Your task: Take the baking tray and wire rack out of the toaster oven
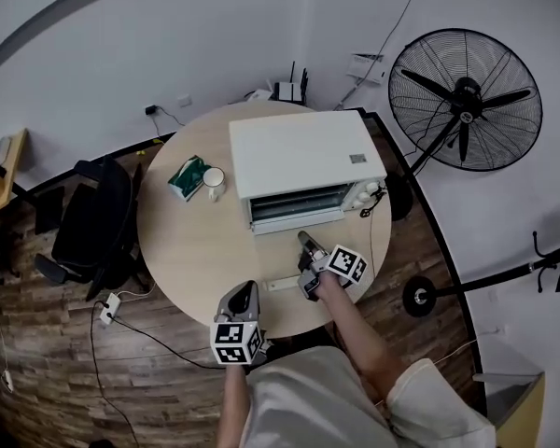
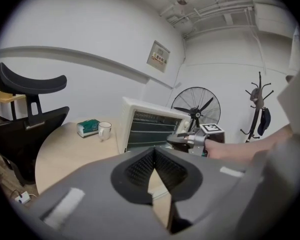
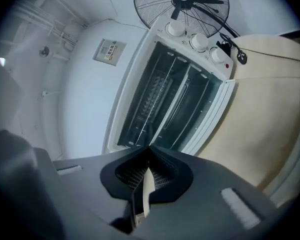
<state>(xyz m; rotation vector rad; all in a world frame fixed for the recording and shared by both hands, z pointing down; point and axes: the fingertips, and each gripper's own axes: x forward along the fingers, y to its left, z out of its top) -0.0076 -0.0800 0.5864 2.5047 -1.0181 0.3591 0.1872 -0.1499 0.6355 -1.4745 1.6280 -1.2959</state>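
- The right gripper [image 3: 149, 148] has its jaws pressed fully together, tip to tip, with nothing between them.
- Its nose points at the open mouth of the toaster oven [image 1: 303, 152], which lies at 12 o'clock from it in the head view, close but not touching.
- The left gripper [image 2: 154, 149] is likewise closed and empty, its tips meeting. It hangs over the near table edge, at 7 o'clock from the right gripper.
- A small pale bar [image 1: 282, 285] lies on the table [image 1: 196, 250] between the two grippers.
- The oven door [image 1: 297, 218] is folded down flat towards the person.
- The wire rack [image 3: 157, 94] sits inside the dark cavity, on its rails. The baking tray cannot be picked out clearly in there.
- Three white knobs [image 3: 199, 41] line the oven's control side.
- A white mug [image 1: 213, 182] stands at 9 o'clock from the oven, with a green tissue packet [image 1: 187, 176] just beside it, further out.
- A black standing fan [image 1: 465, 99] is on the floor at 2 o'clock from the oven.
- A black chair [image 1: 89, 222] stands at 9 o'clock from the table.
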